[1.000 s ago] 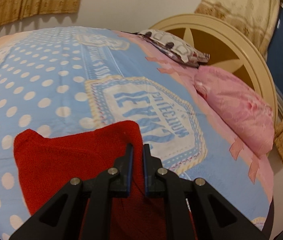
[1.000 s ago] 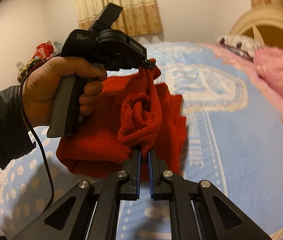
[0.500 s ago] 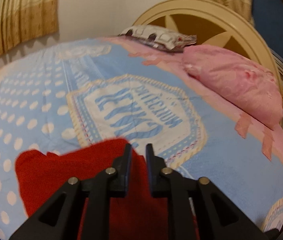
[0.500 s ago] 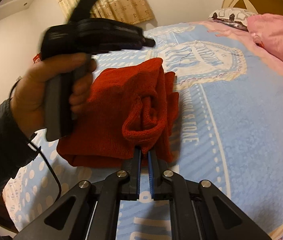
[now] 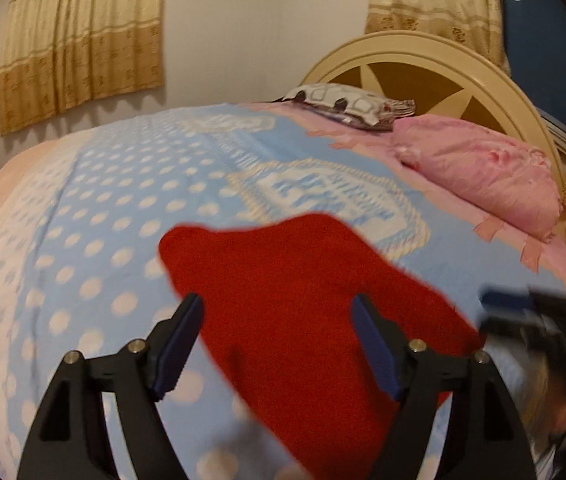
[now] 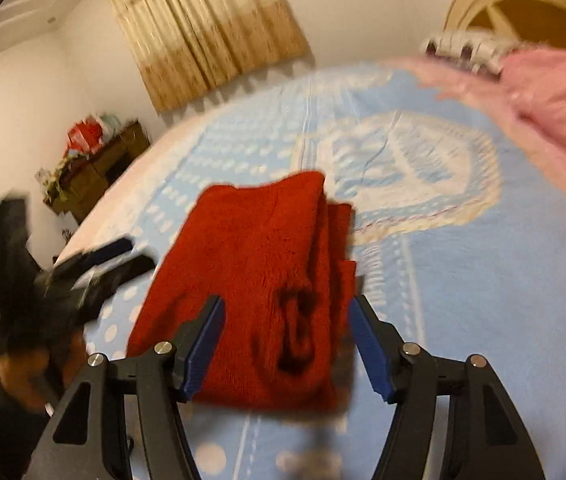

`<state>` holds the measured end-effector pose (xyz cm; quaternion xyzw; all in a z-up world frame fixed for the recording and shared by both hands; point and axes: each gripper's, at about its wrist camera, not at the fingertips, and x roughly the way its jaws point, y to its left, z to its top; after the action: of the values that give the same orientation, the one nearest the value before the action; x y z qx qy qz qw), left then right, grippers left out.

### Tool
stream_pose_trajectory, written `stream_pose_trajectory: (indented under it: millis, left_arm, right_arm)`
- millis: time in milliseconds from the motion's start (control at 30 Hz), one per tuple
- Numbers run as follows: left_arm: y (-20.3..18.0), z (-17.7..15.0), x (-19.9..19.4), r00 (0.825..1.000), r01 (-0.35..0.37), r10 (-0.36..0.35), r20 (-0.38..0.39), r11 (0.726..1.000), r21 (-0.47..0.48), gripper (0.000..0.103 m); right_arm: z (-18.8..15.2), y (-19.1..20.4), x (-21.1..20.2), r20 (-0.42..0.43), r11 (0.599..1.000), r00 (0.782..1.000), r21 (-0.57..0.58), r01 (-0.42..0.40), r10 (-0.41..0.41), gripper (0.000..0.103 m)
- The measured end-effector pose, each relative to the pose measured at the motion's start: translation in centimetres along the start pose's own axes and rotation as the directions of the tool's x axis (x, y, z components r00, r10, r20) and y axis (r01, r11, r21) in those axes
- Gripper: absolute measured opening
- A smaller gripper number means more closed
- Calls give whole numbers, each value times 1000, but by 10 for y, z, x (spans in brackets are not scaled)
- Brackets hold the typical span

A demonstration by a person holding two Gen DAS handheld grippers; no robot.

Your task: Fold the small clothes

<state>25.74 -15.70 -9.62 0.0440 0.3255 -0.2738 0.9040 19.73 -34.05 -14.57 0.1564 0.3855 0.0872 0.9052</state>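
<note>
The folded sweater (image 6: 259, 280) is laid lengthwise toward the headboard (image 5: 423, 60) — both grippers (image 5: 277, 332) (image 6: 285, 334) are opening, nothing gripped.

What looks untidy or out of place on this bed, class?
The red sweater lies folded on the blue bedspread, but its right edge is uneven: layers stick out and a rolled cuff bunches near the front.

This is a bedroom in a home. There is a bed (image 5: 95, 216) with a round headboard (image 5: 435, 60), a pink pillow (image 5: 479, 168) and curtains (image 5: 79, 40).
</note>
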Motion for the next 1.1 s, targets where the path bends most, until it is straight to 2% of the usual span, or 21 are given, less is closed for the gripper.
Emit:
stream_pose_trajectory:
  millis: [67,100,200,233,300,367,433,500,567,600,633,667,700,767,900,1000,1100]
  left_arm:
    - [1,-11,3,1000,-8,8,-26,1000,-14,78]
    - [3,-16,5,999,-10,9,-32,1000,-25,78]
    - [3,-27,8,999,-10,8,-47,999,-44,81]
    - [4,-31,10,998,-10,7,-56,999,-47,82]
    - [3,-37,11,998,3,-7,-61,998,-59,87]
    - [2,-42,11,998,15,-19,-55,997,-77,96]
    - [-1,-46,19,997,10,-16,-74,996,-84,96]
    - [-2,-49,23,997,14,-21,-75,996,-92,97]
    - [1,-53,24,998,7,-15,-67,993,-117,101]
    - [3,-54,23,998,10,-19,-63,991,-135,101]
    - [4,-55,23,998,13,-22,-62,990,-143,101]
    - [5,-55,23,998,11,-21,-61,989,-149,102]
    - [5,-55,22,998,11,-20,-60,988,-152,102]
    - [5,-55,23,998,8,-18,-61,989,-150,102]
    - [4,-55,25,998,3,-12,-65,989,-146,102]
    - [3,-55,28,997,-5,-6,-72,989,-145,103]
    - [4,-54,30,997,-3,-8,-79,990,-144,103]
  right_arm:
    - [9,-9,27,-87,997,994,52,-55,59,37]
    - [11,-12,36,-115,997,992,65,-43,50,18]
    - [9,-17,35,-101,997,995,75,-16,23,14]
    - [8,-17,28,-85,998,996,62,17,-11,13]
    - [4,-18,18,-65,997,996,43,58,-55,13]
    - [0,-25,25,-101,996,993,51,73,-68,13]
    - [-1,-29,33,-122,996,989,39,85,-79,13]
    - [4,-33,31,-133,994,989,78,78,-67,14]
    - [10,-30,24,-128,992,988,76,99,-88,25]
    - [11,-26,20,-112,989,986,57,133,-126,38]
    - [16,-18,13,-66,979,977,18,204,-202,45]
    - [18,-8,10,-30,973,972,-7,232,-232,45]
    - [21,1,5,4,972,972,-32,233,-233,45]
    - [29,18,6,25,984,987,-75,160,-159,45]
    - [37,58,31,-31,972,998,-231,41,-49,45]
    - [34,64,55,-99,960,993,-277,35,-64,45]
    - [32,56,77,-141,953,981,-288,90,-135,44]
